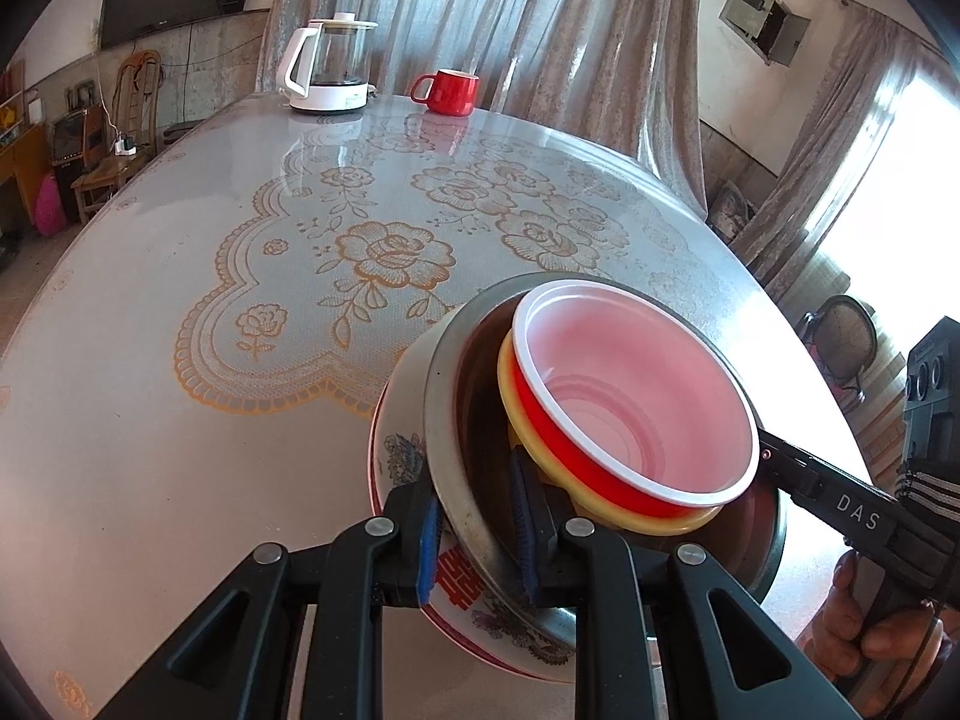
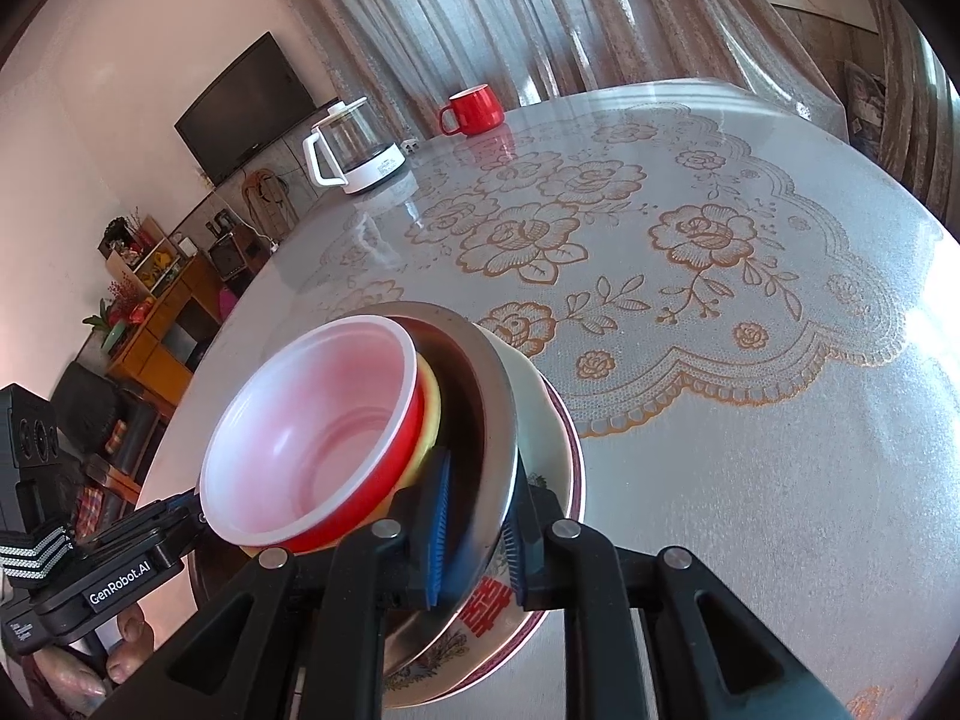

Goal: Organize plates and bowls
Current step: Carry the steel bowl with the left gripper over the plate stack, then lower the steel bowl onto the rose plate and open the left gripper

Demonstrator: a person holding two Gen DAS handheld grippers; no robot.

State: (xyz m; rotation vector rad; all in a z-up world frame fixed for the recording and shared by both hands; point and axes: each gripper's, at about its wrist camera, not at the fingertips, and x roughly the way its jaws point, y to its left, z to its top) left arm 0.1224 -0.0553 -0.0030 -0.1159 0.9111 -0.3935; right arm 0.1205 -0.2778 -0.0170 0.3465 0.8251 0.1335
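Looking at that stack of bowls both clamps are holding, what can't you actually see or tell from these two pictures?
- Yellow bowl: only its rim shows in both views; the red bowl nested inside covers the rest.
- Metal bowl interior: mostly hidden by the inner bowls.
- Patterned plate underside, and whether the stack touches the table: blocked by the left gripper and right gripper.
- Kettle contents: too small.

The left gripper [image 1: 477, 525] is seen low in the left wrist view, its blue-padded fingers [image 1: 427, 546] drawn close and clamped over a rim held between them. The right gripper [image 2: 474, 531] is set the same way in its own view, pads [image 2: 437, 531] pressed to either side of a rim. Each gripper is also seen from the other's camera, reaching in from the side. A bare hand [image 1: 870, 630] is wrapped around the right handle.
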